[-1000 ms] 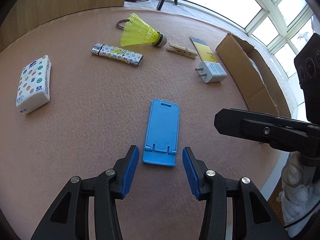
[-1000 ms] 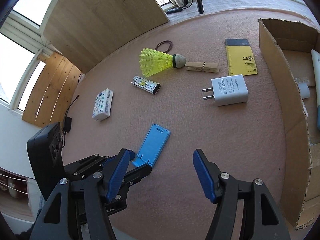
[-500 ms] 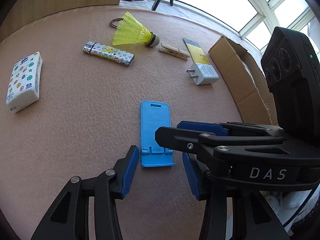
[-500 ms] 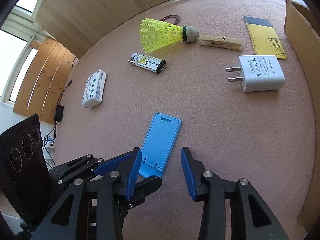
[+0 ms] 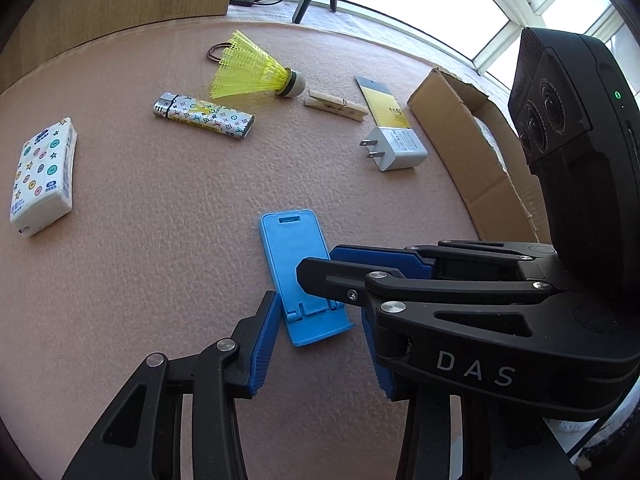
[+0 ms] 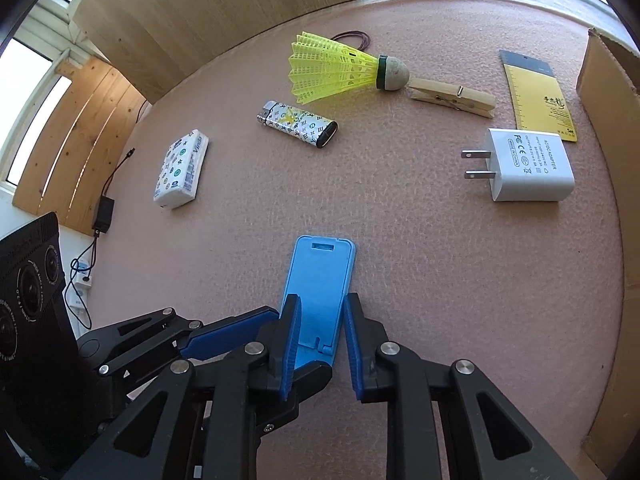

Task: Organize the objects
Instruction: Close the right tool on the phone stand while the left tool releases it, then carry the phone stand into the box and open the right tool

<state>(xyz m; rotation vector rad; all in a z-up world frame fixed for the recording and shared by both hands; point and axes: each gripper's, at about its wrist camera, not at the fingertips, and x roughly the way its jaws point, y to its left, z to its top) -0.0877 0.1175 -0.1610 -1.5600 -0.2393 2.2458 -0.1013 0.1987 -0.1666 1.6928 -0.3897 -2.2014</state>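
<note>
A blue phone stand (image 5: 288, 248) (image 6: 320, 272) lies flat on the pink table top (image 5: 160, 240). My right gripper (image 6: 320, 304) straddles its near end. The jaws are closing, and both blue pads lie against the stand's long edges. In the left wrist view the right gripper (image 5: 320, 264) reaches in from the right across the stand. My left gripper (image 5: 320, 312) also has the stand's near end between its fingers. Its jaws are closing slowly; the left pad is close beside the stand's corner and the right finger is hidden behind the right gripper.
A white charger (image 6: 528, 168), yellow card (image 6: 540, 92), clothespin (image 6: 452, 98), yellow shuttlecock (image 6: 336, 68), patterned lighter (image 6: 298, 124), tissue pack (image 6: 182, 170) and hair tie (image 6: 356, 38) lie farther out. An open cardboard box (image 6: 612, 200) stands along the right edge.
The right gripper came in over the stand and drew its jaws in from wide to tight around it. The stand swung a little askew. The left gripper kept its place.
</note>
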